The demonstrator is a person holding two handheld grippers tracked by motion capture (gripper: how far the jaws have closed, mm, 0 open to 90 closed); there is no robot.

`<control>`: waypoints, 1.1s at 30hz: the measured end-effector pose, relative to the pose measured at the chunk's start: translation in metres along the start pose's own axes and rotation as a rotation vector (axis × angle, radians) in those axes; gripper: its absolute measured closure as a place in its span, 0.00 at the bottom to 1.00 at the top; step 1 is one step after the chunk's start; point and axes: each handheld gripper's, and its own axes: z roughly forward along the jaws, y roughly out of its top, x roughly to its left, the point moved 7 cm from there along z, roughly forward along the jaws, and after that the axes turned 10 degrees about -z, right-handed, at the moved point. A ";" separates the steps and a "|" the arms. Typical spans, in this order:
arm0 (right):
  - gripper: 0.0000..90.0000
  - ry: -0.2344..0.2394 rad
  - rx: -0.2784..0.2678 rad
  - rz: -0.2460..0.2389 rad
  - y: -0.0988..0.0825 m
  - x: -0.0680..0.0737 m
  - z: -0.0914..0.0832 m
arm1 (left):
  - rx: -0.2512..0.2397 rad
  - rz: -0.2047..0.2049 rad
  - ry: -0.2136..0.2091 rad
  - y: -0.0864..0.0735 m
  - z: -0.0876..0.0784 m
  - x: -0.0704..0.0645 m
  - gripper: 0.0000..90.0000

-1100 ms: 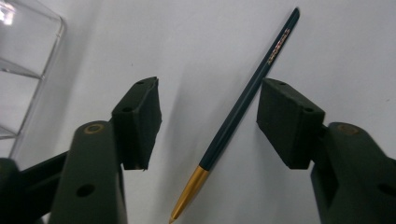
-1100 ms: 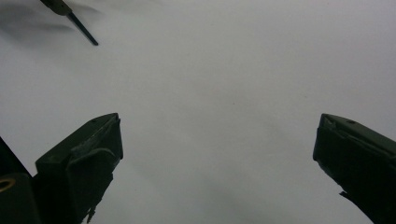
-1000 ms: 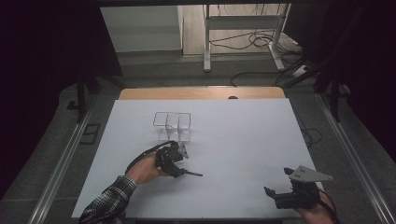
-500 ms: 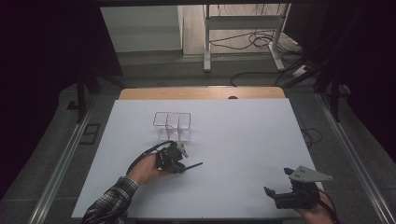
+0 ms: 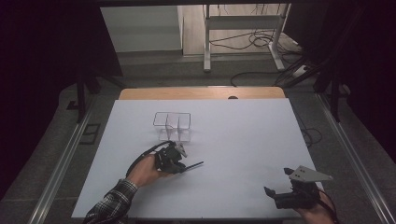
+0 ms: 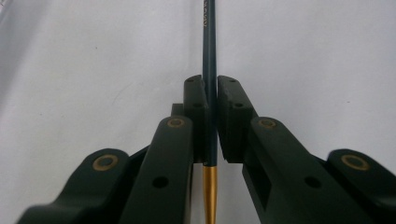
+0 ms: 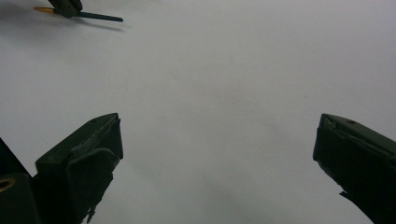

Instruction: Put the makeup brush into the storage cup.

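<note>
The left gripper (image 5: 183,164) lay low on the white table (image 5: 243,140), near its front left, its jaws having just closed on a dark pen (image 6: 209,70). In the left gripper view the pads (image 6: 196,112) pressed the pen's shaft from both sides, the gold end (image 6: 210,191) toward the camera and the dark shaft running on past the jaw tips over the table. From above, the pen (image 5: 195,164) stuck out to the right of the gripper, close to the tabletop. A clear box (image 5: 173,125) stood just behind the hand. The right gripper (image 5: 275,193) sat well apart at the front right corner, jaws wide and holding nothing.
</note>
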 end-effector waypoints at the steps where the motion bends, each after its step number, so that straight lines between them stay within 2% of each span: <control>1: 0.02 0.000 0.000 0.000 0.000 0.000 0.000 | -0.006 -0.001 -0.002 0.000 -0.002 -0.001 0.93; 6: 0.02 -0.001 -0.003 0.000 0.000 0.000 0.000 | -0.039 0.000 -0.009 0.000 -0.011 -0.005 0.93; 10: 0.03 0.000 -0.005 0.004 0.001 0.000 -0.001 | -0.076 -0.018 -0.022 0.001 -0.017 -0.010 0.93; 17: 0.04 -0.001 -0.007 0.001 0.001 0.000 -0.001 | -0.124 -0.011 -0.026 0.002 -0.027 -0.020 0.93; 33: 0.05 -0.004 -0.007 -0.015 0.003 0.001 -0.002 | -0.235 -0.020 -0.008 -0.005 -0.042 -0.038 0.93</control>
